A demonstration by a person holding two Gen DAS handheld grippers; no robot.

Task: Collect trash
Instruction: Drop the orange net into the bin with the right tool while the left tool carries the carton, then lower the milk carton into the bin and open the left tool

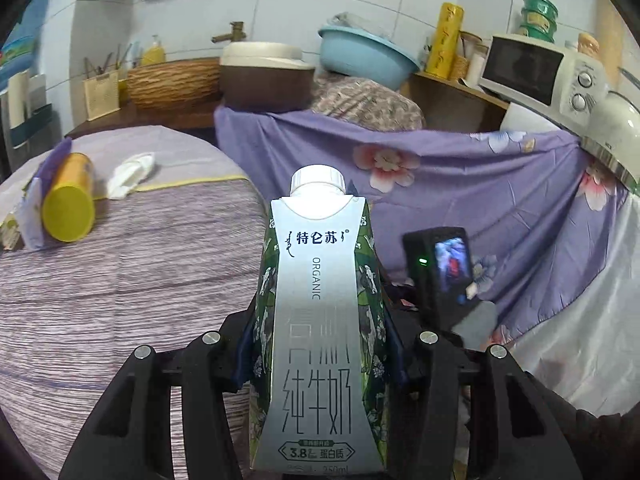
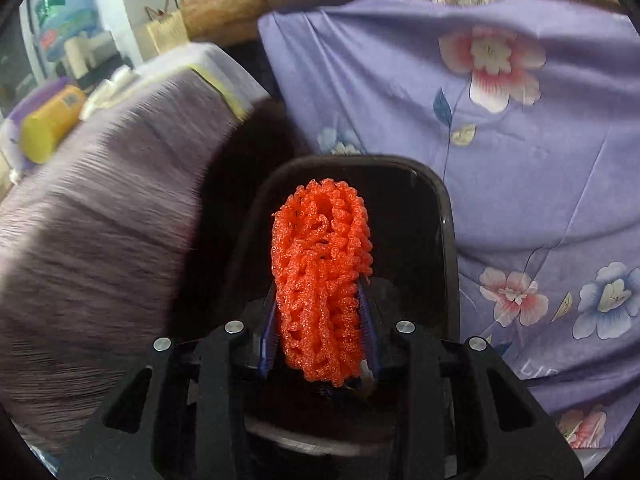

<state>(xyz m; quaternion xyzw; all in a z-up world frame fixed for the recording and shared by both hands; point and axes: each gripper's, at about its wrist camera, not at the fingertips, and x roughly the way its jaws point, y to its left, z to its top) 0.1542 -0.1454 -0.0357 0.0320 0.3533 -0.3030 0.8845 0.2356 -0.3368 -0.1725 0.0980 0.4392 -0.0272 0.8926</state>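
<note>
With the left gripper (image 1: 318,344) clamped on the milk carton (image 1: 318,320) at frame centre and the right gripper (image 2: 320,336) pinching the orange foam net (image 2: 322,280) over the black bin (image 2: 448,240), springy foam may catch on a pad and miss.

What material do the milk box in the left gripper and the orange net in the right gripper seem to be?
Milk carton: probably coated paperboard, with a silvery satin front, printed sides and a white plastic-looking cap.
Orange net: looks like soft foam mesh, matte and slightly grainy, with thick open loops; likely a fruit sleeve.
</note>
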